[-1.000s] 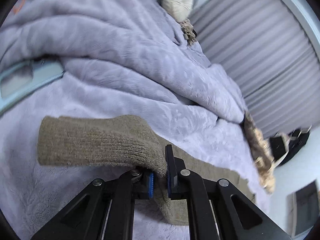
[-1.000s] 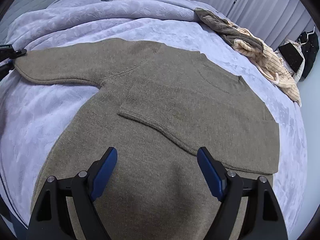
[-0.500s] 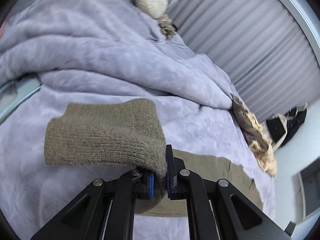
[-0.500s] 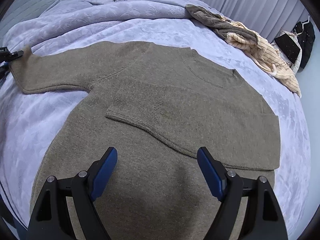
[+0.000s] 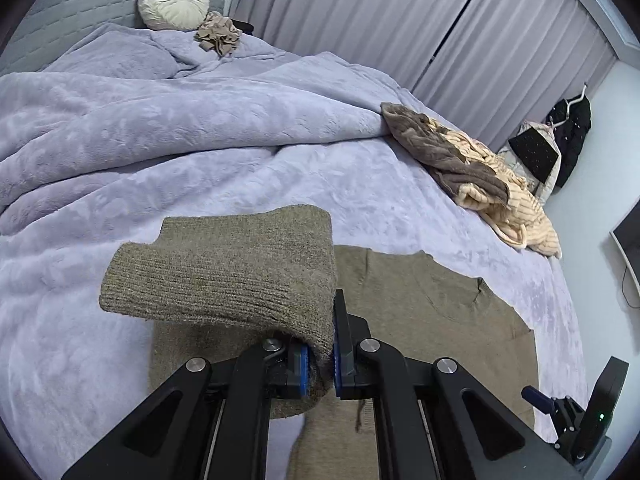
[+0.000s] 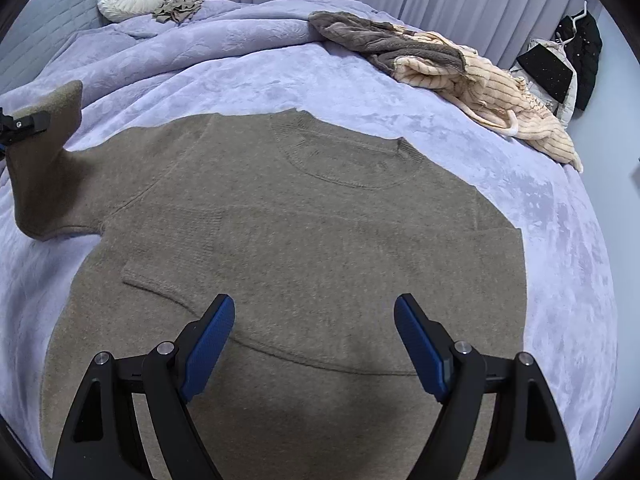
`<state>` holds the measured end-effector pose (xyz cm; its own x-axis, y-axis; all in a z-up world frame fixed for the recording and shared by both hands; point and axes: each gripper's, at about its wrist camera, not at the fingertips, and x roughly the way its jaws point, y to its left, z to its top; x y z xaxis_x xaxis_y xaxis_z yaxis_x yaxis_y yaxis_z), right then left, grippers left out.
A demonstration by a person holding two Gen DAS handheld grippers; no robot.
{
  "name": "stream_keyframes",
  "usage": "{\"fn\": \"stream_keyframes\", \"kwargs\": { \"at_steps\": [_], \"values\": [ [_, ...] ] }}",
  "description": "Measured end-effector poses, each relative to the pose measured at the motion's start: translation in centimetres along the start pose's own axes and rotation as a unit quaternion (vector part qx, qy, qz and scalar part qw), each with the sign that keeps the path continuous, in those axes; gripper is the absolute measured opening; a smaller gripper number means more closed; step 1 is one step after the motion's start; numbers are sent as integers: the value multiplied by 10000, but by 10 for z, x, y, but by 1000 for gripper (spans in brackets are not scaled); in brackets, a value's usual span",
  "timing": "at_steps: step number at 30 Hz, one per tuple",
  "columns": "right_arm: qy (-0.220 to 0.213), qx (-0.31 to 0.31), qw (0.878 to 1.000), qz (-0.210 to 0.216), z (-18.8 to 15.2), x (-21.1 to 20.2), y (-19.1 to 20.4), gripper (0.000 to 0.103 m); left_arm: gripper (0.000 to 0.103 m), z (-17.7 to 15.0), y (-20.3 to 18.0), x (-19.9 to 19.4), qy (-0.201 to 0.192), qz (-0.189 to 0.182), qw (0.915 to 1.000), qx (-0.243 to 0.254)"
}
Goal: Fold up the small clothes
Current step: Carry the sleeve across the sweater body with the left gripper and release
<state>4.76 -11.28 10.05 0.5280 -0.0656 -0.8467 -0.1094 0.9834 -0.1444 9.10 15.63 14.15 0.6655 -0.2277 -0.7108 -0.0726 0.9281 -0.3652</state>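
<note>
Now your left gripper [image 5: 320,360] clamps the sweater [image 6: 300,240] cuff [image 5: 224,276]; one sleeve's folded, second pending, right gripper [image 6: 314,344] wide, empty.

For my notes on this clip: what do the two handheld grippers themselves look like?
Both match. The left gripper and right gripper have matte black angular linkage arms with triangular cut-outs and round silver pivot bolts. Their fingers carry blue, finely textured pads. No hand or sleeve is in view. In the left wrist view a small green light shows on the right gripper's black body.
</note>
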Motion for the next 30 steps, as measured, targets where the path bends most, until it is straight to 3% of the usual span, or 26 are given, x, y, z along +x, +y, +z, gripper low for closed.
{"fn": "stream_keyframes", "kwargs": {
  "at_steps": [11,18,30],
  "values": [
    [-2,519,9987,8,-9,9,-68,84,10,-30,-104,37,460,10,9961,757],
    [38,863,9963,-29,-27,13,-107,84,9,-46,-145,51,640,-47,9924,1053],
    [92,1216,9925,29,-64,19,-137,84,9,-74,-211,62,849,-56,9840,1564]
  ]
}}
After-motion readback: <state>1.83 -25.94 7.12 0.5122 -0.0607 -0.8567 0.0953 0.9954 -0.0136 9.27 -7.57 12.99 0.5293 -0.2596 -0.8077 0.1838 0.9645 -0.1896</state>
